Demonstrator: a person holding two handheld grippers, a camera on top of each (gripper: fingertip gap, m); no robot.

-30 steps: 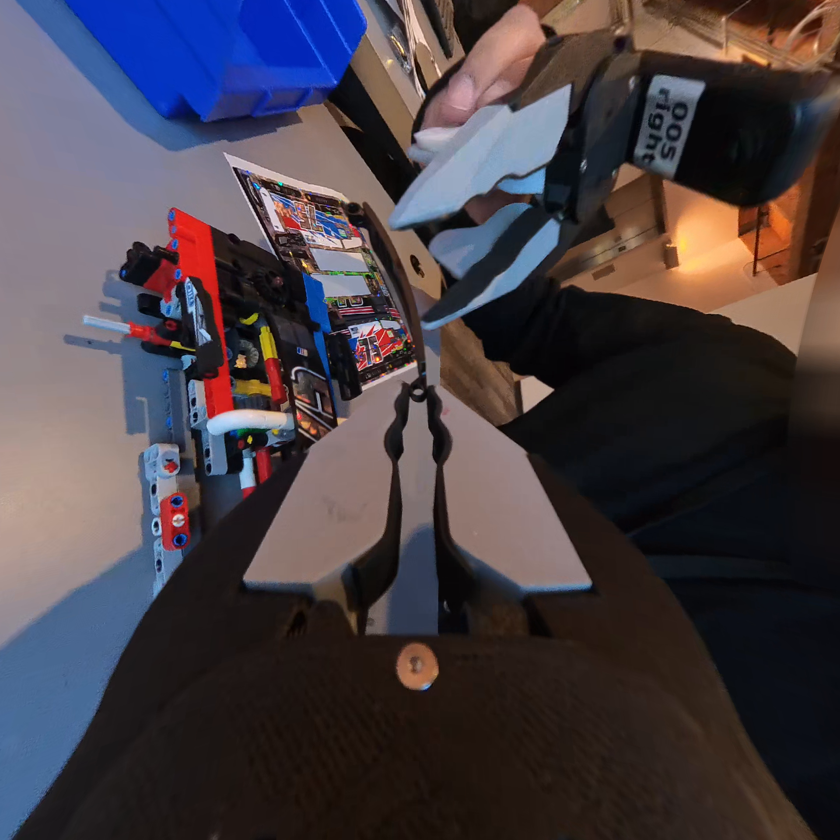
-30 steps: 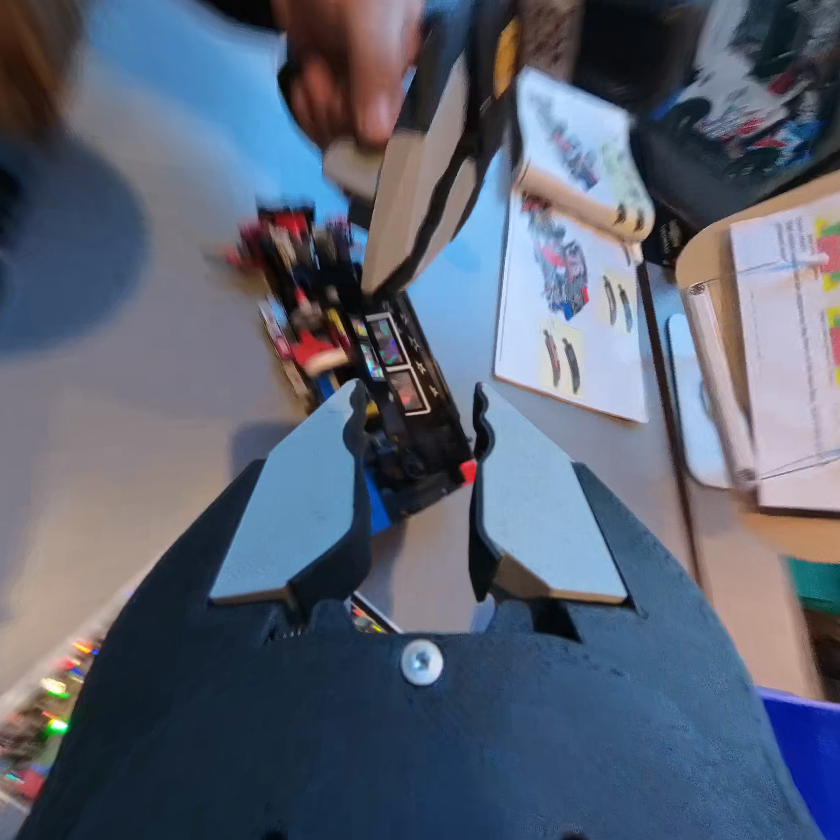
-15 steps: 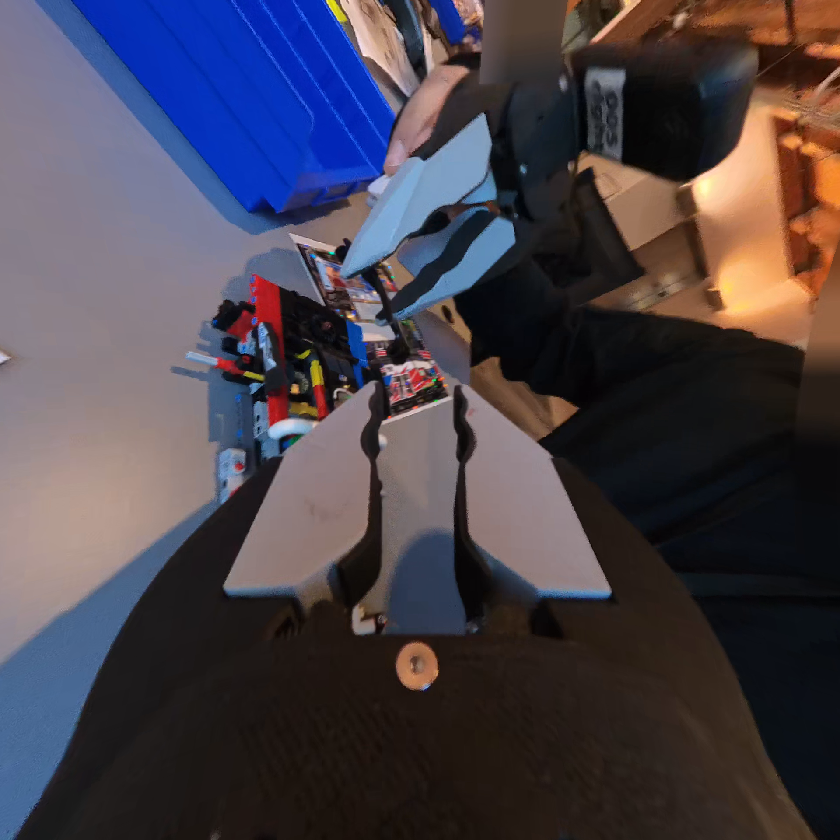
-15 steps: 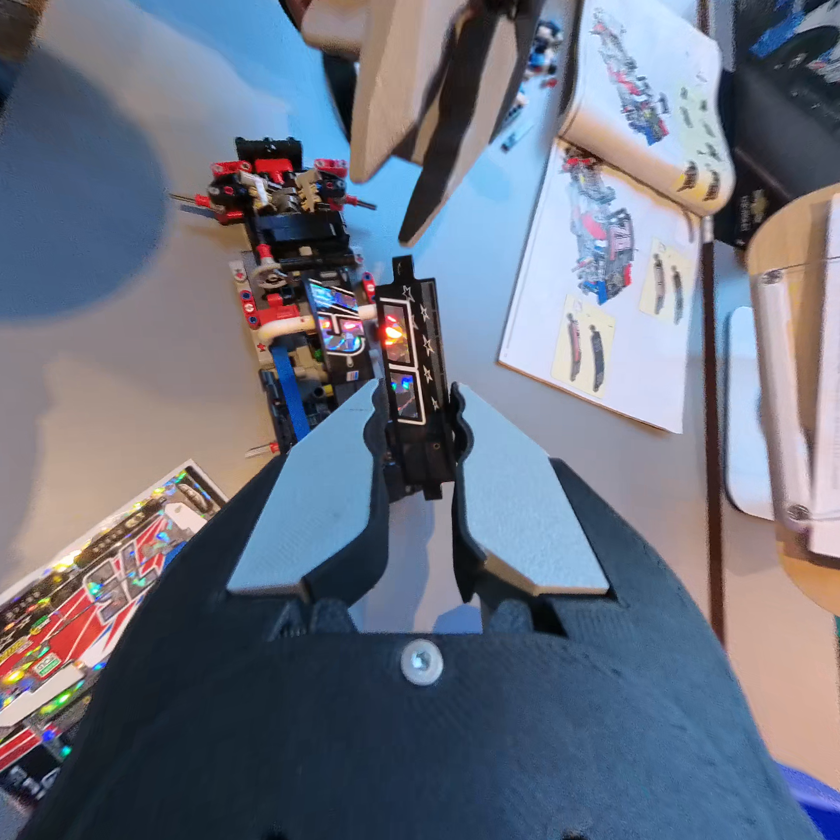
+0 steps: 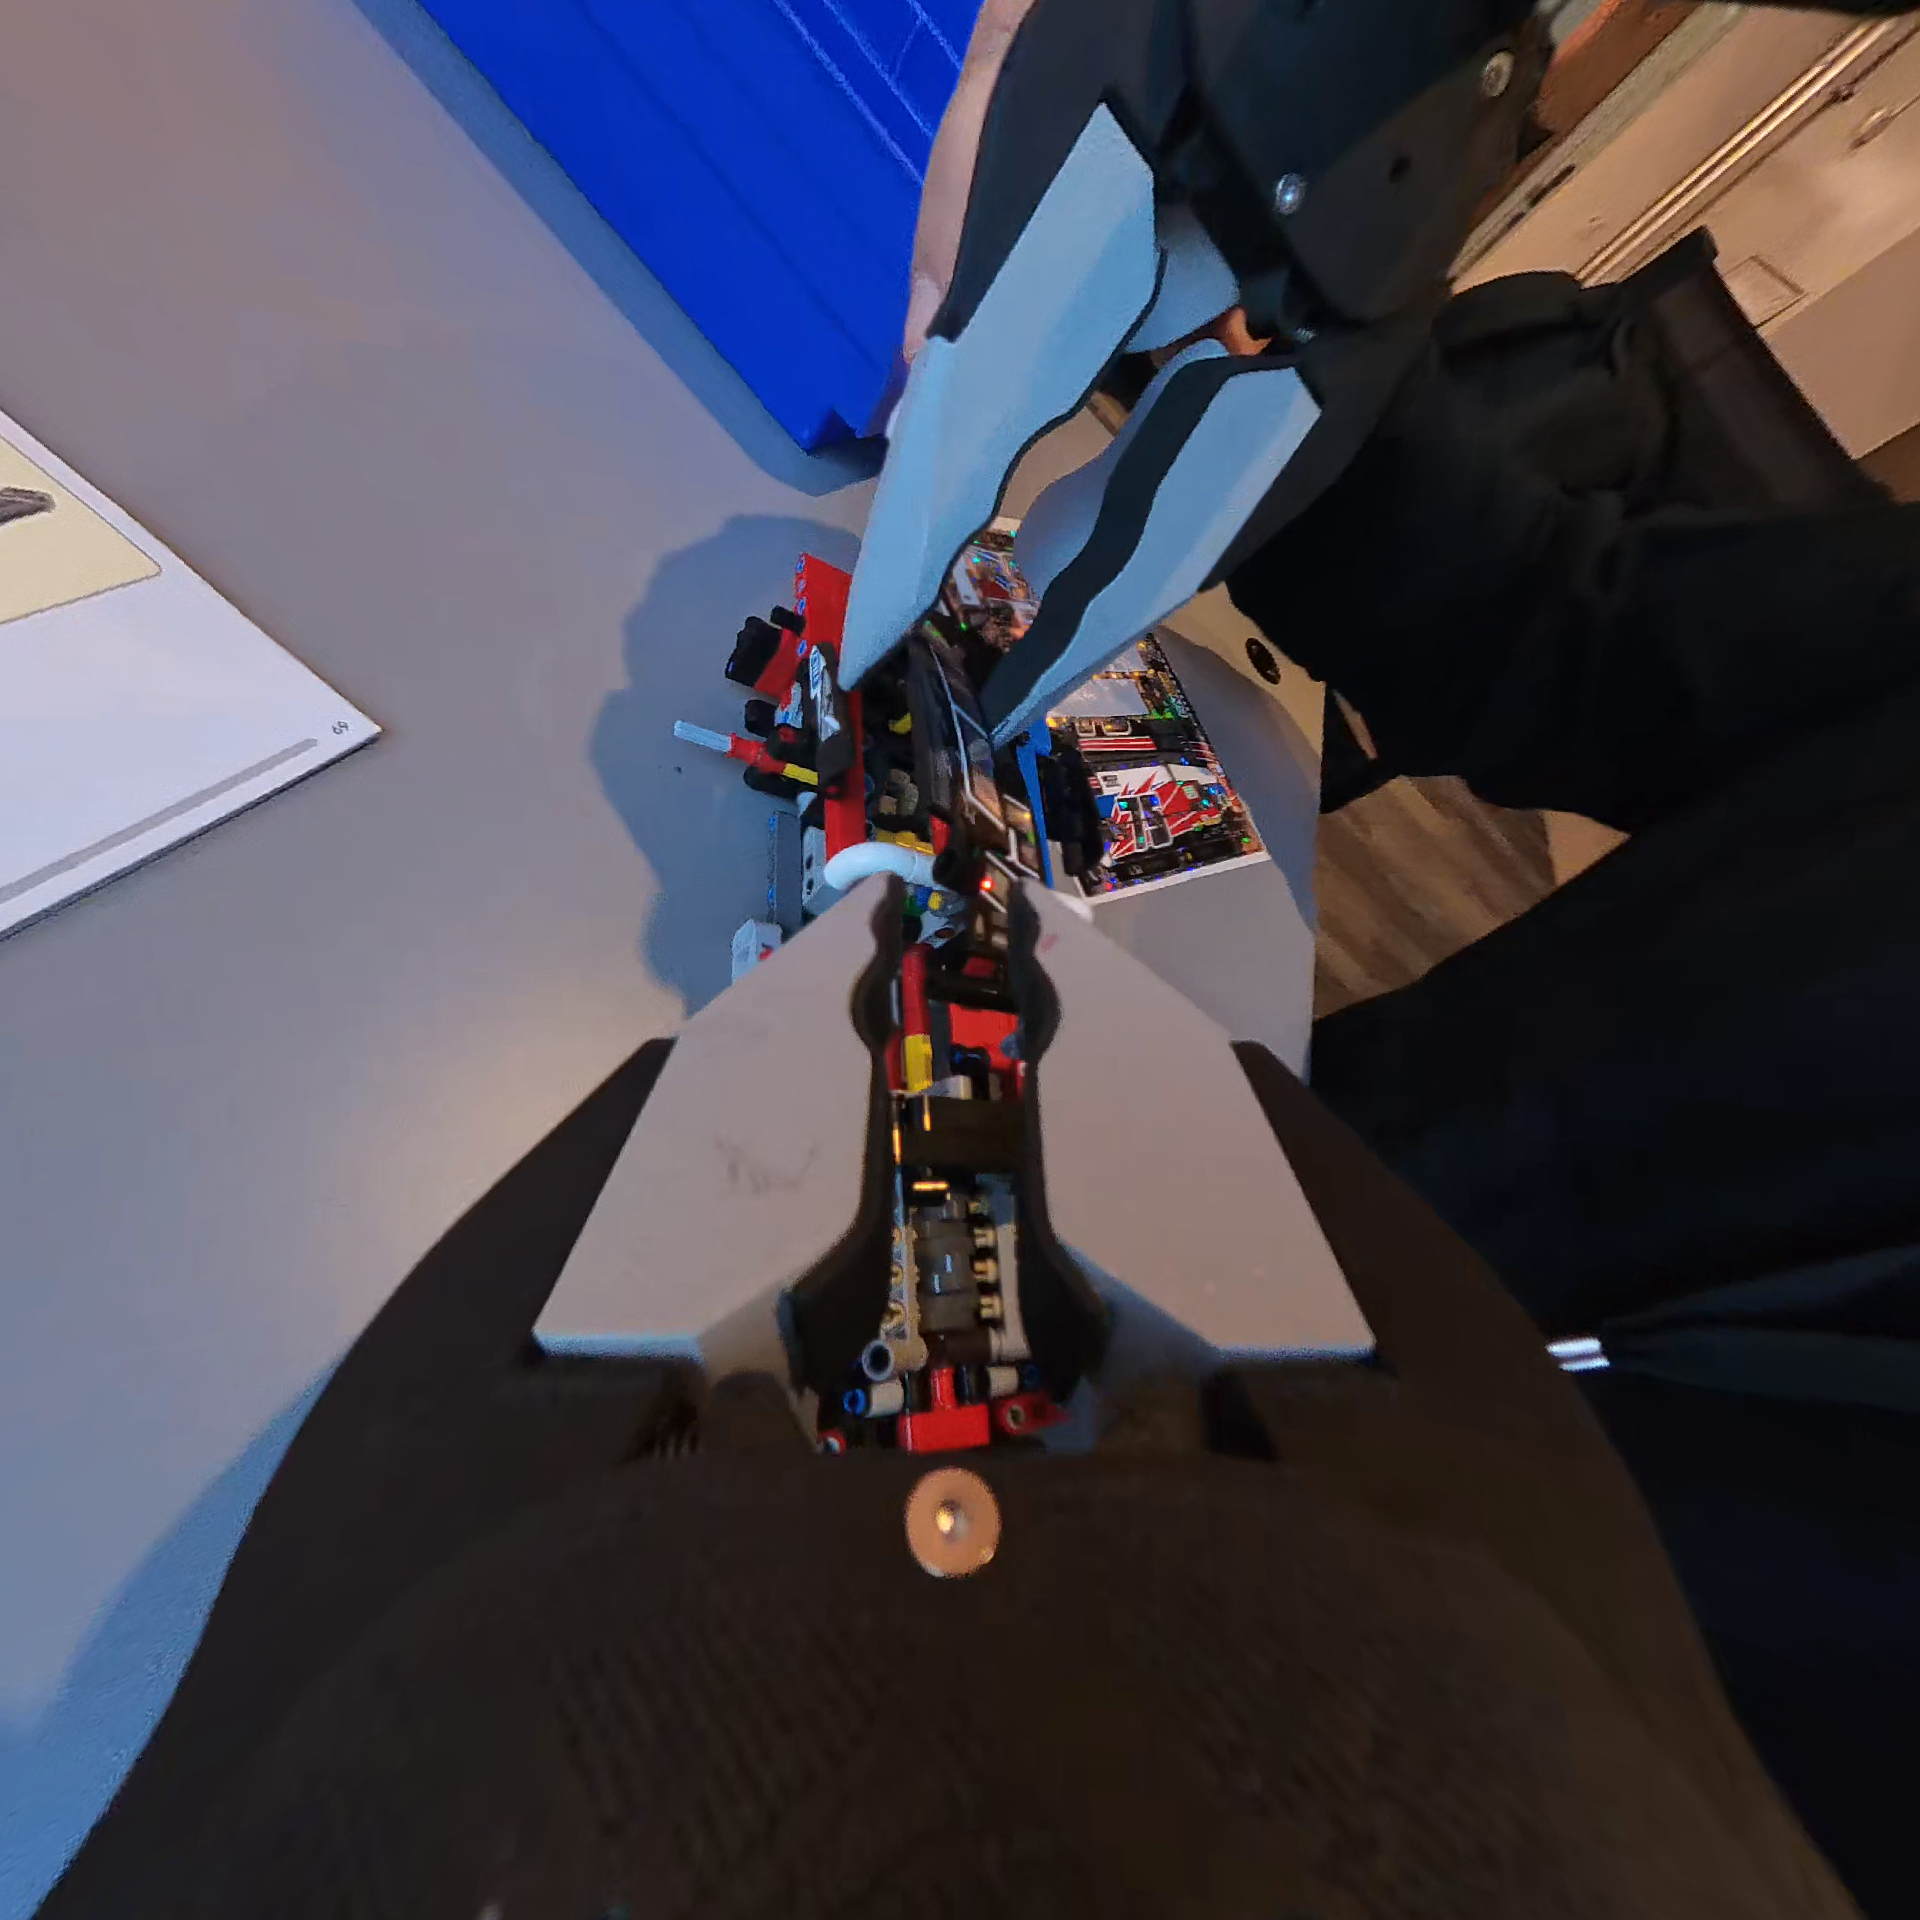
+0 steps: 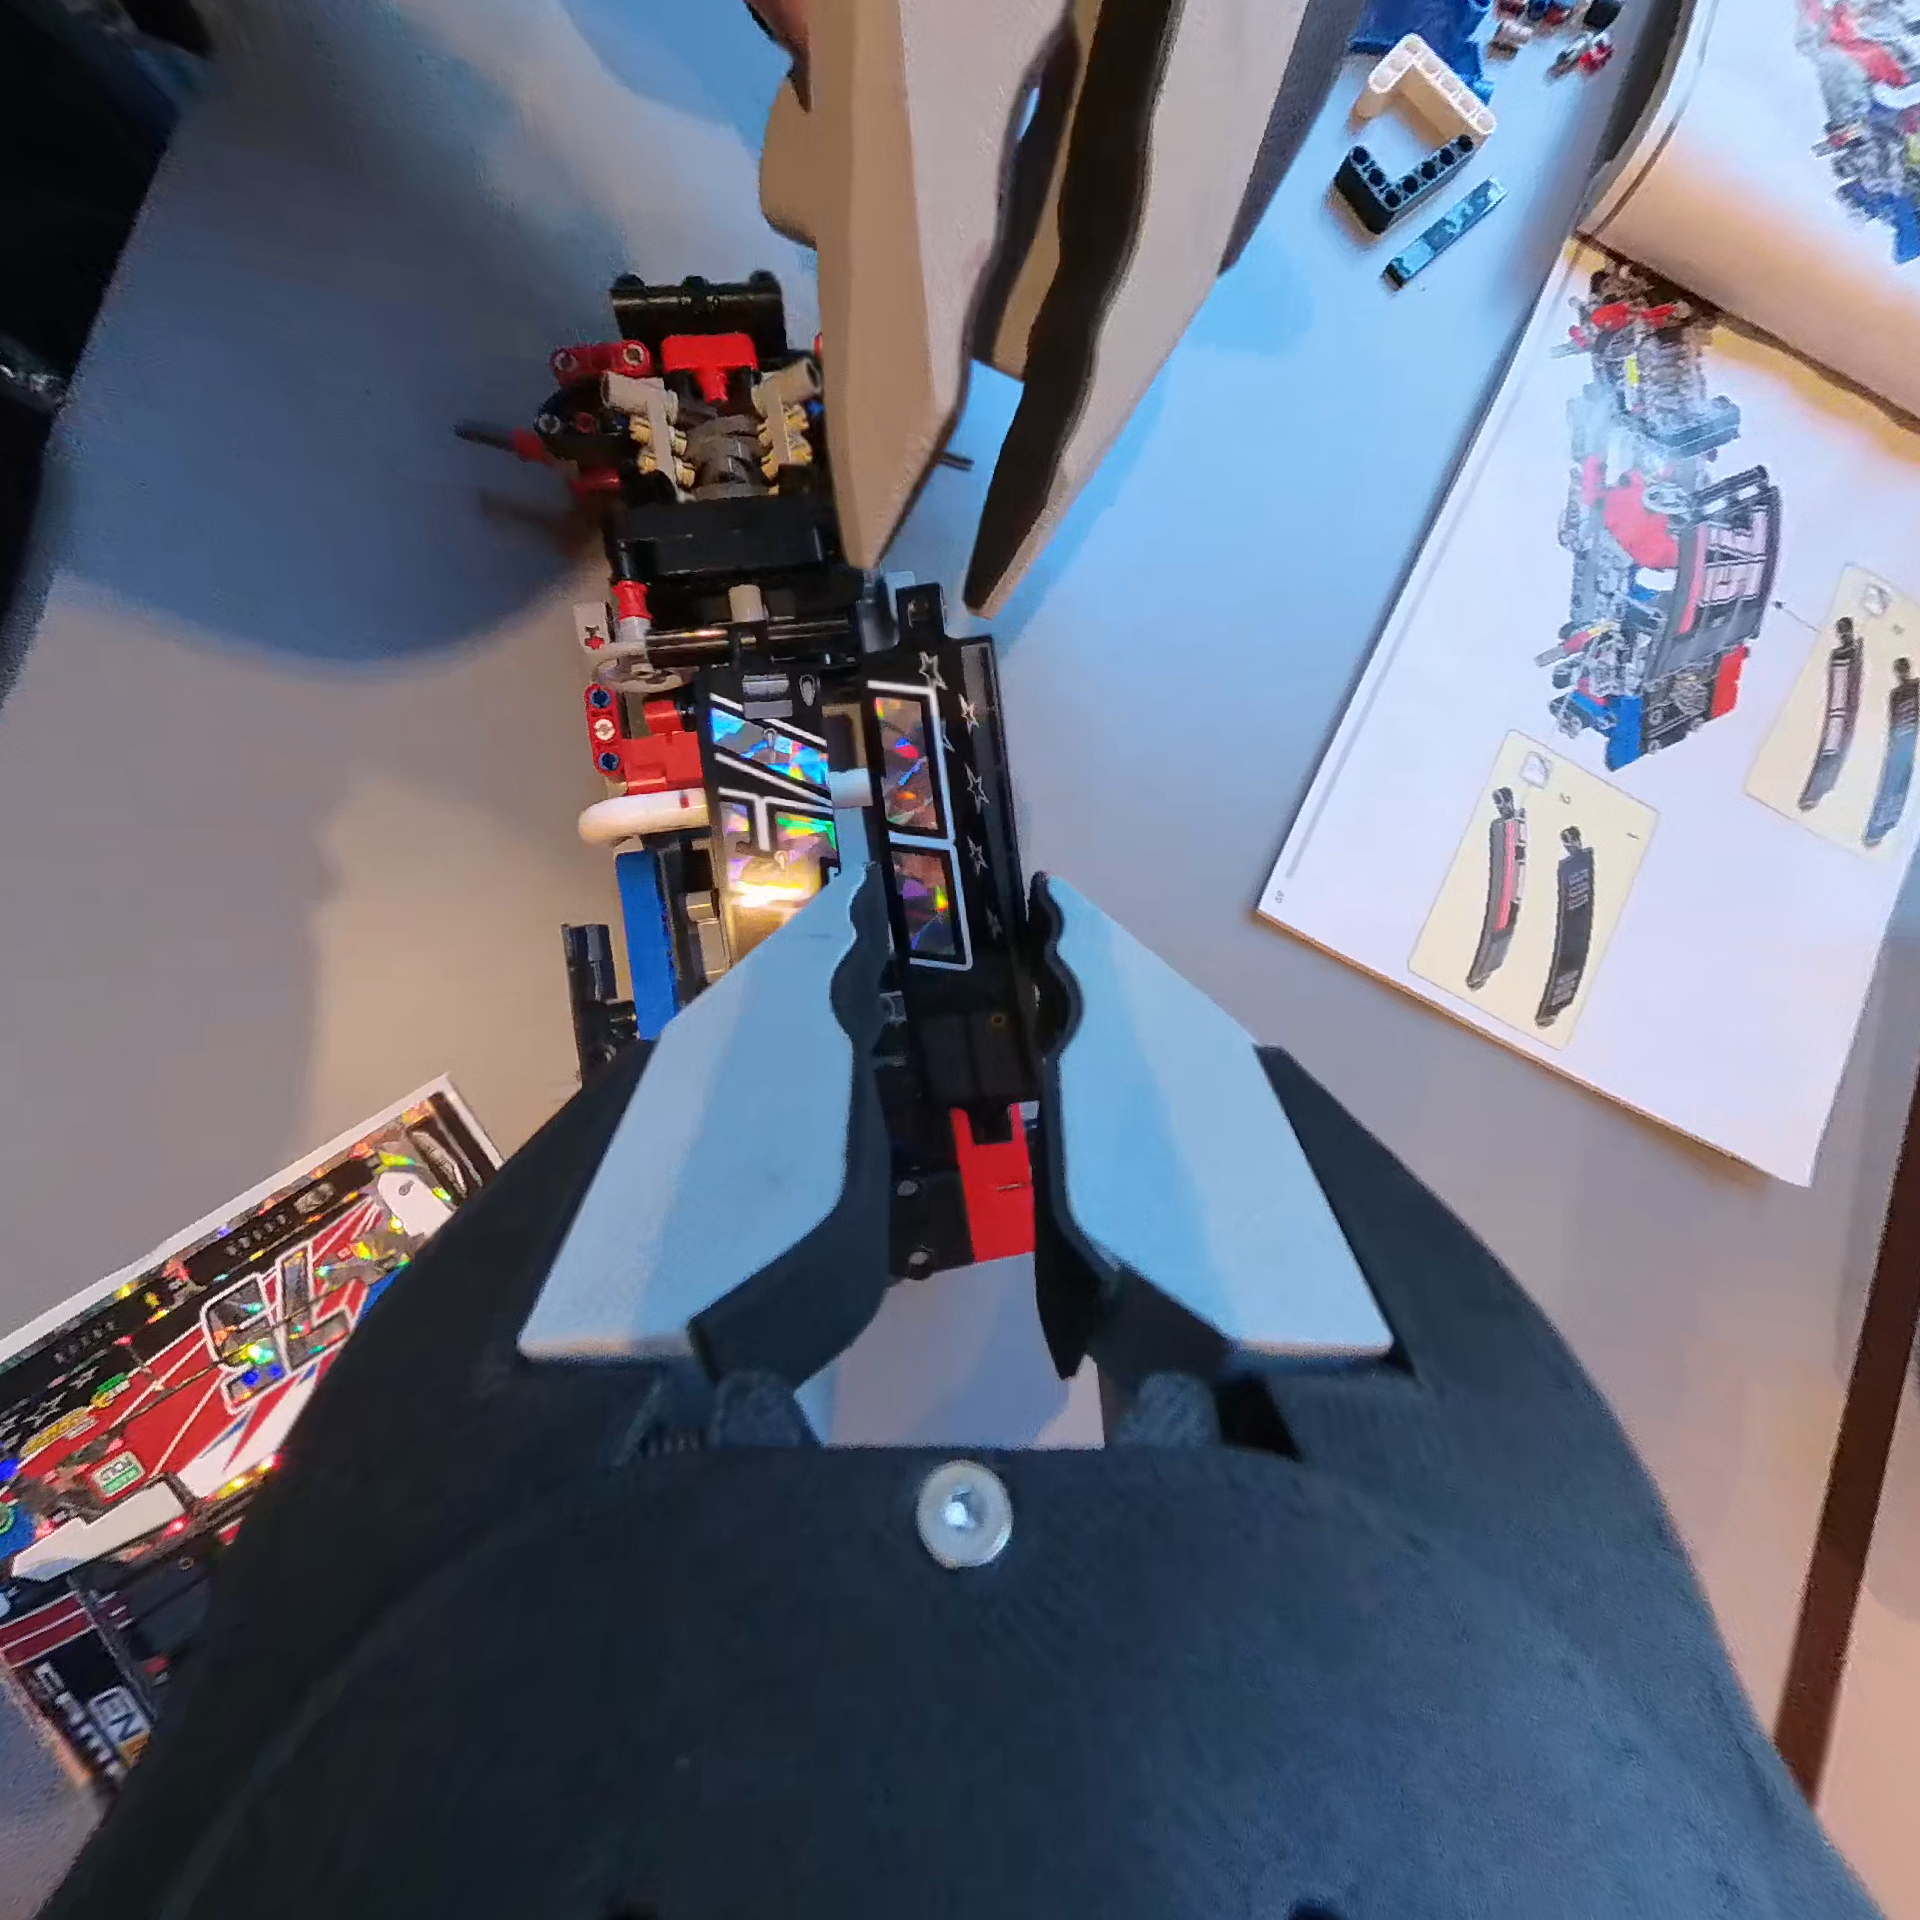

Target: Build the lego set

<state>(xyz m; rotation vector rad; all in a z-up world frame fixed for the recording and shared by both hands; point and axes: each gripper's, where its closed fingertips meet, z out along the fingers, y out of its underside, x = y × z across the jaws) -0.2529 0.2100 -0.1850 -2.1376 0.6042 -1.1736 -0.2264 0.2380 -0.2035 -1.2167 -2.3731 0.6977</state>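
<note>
The half-built Lego car (image 6: 717,488) of black, red and blue parts lies on the grey table; it also shows in the left wrist view (image 5: 831,758). My right gripper (image 6: 951,894) is shut on a long black panel (image 6: 935,810) with shiny stickers and a red end. It holds the panel along the car's right side. My left gripper (image 5: 954,904) is open just above the car, whose chassis shows between its fingers. Each gripper shows in the other's view, the left one (image 6: 920,582) and the right one (image 5: 920,707).
An open instruction booklet (image 6: 1662,935) lies to the right of the car. A shiny sticker sheet (image 6: 208,1351) lies near the table edge. A blue bin (image 5: 748,187) stands behind. Loose pieces (image 6: 1413,135) lie at the far end. A person's dark sleeve (image 5: 1558,623) is close. One gripper's finger ends stand about 5 cm off the other's.
A second ago my left gripper held the black panel. My right gripper took it and brought it down to the car. My left gripper opened and moved over the car.
</note>
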